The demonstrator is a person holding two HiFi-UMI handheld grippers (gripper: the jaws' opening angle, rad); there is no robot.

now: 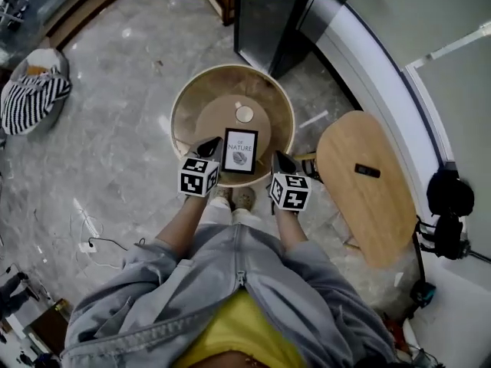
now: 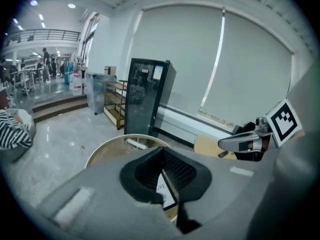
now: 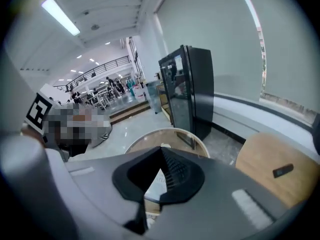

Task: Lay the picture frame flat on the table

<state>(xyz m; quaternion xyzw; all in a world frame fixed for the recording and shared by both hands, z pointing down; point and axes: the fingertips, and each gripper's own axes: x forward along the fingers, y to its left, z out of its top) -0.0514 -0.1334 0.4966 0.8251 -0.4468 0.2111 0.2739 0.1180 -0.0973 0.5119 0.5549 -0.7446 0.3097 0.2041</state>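
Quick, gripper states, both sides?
Left gripper: shut, empty; picture frame just beyond its tips.
Right gripper: shut, empty.

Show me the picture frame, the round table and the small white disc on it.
picture frame (image 1: 239,150), head view, middle of its print.
round table (image 1: 201,98), head view, bare top at upper left.
small white disc (image 1: 244,114), head view, its centre.

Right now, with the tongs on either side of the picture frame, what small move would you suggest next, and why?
Probably open the left gripper and ease its tongs onto the picture frame's left edge. Both tongs look shut, the left gripper sits beside that edge, the right gripper stands apart, and the frame looks propped up.
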